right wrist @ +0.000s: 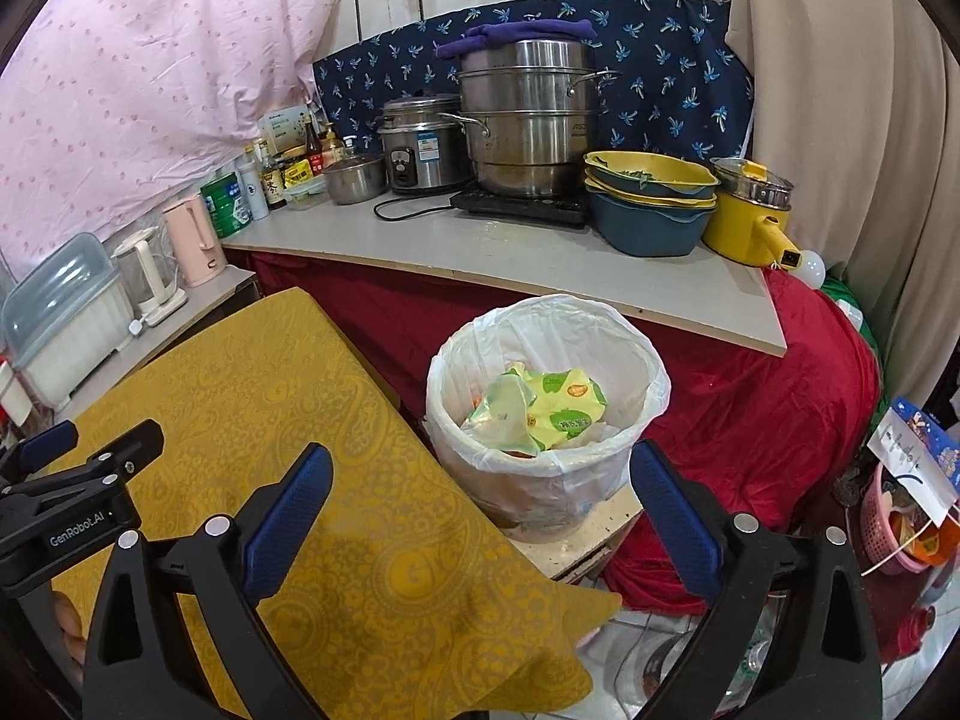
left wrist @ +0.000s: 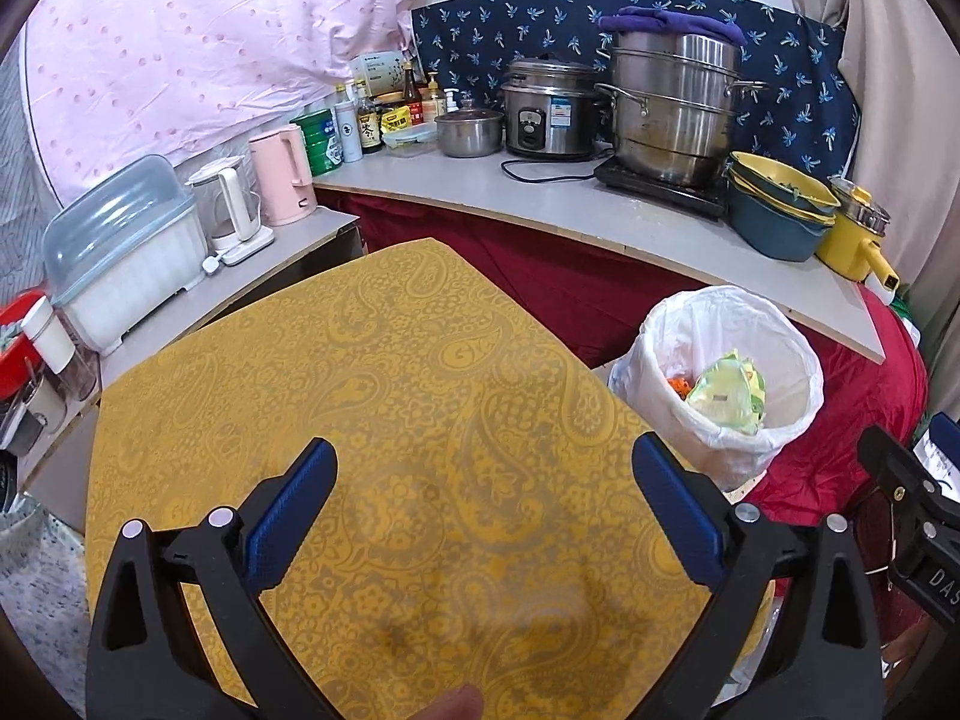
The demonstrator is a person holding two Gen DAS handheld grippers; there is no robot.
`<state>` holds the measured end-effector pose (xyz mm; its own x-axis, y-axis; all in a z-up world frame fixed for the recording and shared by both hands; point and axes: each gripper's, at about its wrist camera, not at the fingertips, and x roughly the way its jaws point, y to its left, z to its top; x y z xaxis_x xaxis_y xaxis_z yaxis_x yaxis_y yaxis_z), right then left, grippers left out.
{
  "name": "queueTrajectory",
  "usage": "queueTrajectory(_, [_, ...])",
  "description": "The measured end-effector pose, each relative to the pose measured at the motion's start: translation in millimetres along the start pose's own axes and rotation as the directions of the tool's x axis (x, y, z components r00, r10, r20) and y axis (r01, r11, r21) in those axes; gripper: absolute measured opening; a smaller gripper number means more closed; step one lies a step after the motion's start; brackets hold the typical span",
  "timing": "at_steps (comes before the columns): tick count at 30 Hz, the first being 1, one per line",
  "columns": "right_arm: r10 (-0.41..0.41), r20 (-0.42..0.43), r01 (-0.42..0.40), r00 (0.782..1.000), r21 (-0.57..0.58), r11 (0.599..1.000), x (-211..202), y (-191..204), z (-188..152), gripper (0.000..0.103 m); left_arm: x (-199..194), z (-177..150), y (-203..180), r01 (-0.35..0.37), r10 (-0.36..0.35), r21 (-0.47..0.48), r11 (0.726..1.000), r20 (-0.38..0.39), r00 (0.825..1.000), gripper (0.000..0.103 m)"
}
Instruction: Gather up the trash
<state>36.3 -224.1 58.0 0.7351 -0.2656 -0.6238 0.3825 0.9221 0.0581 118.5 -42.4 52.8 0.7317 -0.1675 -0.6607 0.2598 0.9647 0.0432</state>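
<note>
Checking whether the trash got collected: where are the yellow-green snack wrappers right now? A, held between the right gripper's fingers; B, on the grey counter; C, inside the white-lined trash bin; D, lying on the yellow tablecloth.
C: the yellow-green snack wrappers lie inside the white-lined trash bin, while both grippers are open and empty.

The right claw (right wrist: 480, 516) is spread wide and holds nothing. Directly ahead stands the lined trash bin (right wrist: 547, 414) containing yellow-green wrappers (right wrist: 540, 405). The left claw (right wrist: 84, 450) sits at its left over the yellow-clothed worktop (right wrist: 288, 396).
</note>
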Motion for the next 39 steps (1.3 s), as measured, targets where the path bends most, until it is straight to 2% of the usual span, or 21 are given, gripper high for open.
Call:
queueTrajectory(21, [-0.019, 0.005, 0.019, 1.000, -0.039, 0.999, -7, 3, -11, 0.096, -11, -12, -20, 0.045, -0.045, 0.030, 0.999, -0.001, 0.999, 0.094])
queueTrajectory(39, [-0.007, 0.001, 0.007, 1.000, -0.030, 1.000, -1, 0, -14, 0.096, -3, -12, -28, 0.029, -0.029, 0.040, 0.999, -0.017, 0.999, 0.094])
